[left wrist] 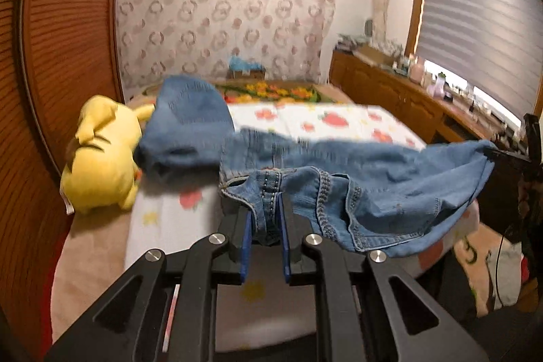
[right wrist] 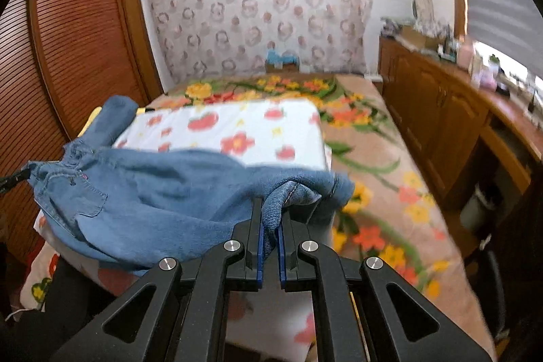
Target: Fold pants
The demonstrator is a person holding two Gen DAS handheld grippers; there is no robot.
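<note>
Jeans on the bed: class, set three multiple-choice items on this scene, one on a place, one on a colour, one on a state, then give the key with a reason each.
1. Where does the yellow plush toy lie?
A. on the wooden counter
B. on the bed beside the louvred wardrobe
C. on the floor

2. What colour are the jeans?
A. black
B. blue
C. white

3. How does the left gripper stand?
A. wide open over the bed
B. shut on nothing
C. shut on the jeans' studded waistband

Key: 1 B, the toy rests at the bed's edge against the wardrobe. 2 B, the denim is blue in both views. 3 C, the waistband fabric is pinched between its blue pads; the right gripper likewise pinches a denim fold.
</note>
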